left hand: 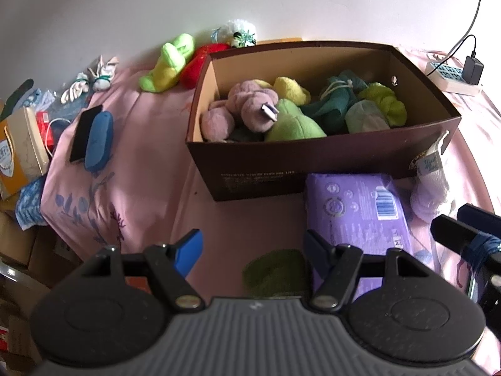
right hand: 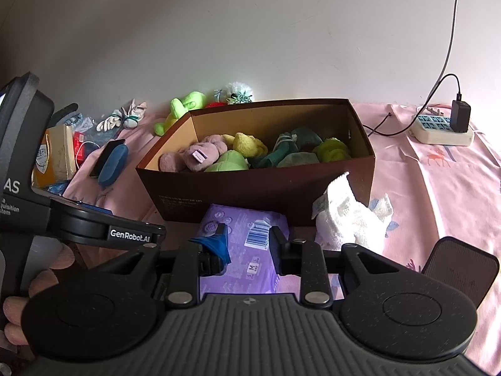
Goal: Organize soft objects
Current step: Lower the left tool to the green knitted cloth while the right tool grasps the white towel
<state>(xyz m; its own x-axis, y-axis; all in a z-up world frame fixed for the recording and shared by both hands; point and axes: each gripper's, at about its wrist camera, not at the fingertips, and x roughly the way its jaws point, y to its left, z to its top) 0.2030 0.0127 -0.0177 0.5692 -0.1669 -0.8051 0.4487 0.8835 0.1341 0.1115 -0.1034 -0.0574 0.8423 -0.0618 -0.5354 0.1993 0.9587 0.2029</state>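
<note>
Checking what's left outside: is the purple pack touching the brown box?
Cannot tell. In the right wrist view the purple pack reaches the brown box front wall with no visible gap, but it may simply overlap it.

A bed under a pink sheet [left hand: 150, 144] carries a brown cardboard box [left hand: 313, 163]; a purple wipes pack [left hand: 353, 206] and white sock [right hand: 347, 216] lie before it; a power strip [right hand: 438, 131] sits far right; a phone [left hand: 84, 131] left.

A plain white wall [right hand: 250, 31] rises behind the pink-sheeted bed [right hand: 438, 188].

Home bedroom, pink floral bedsheet [left hand: 131, 144], plush toys [left hand: 169, 62], power strip [right hand: 438, 130]
</note>
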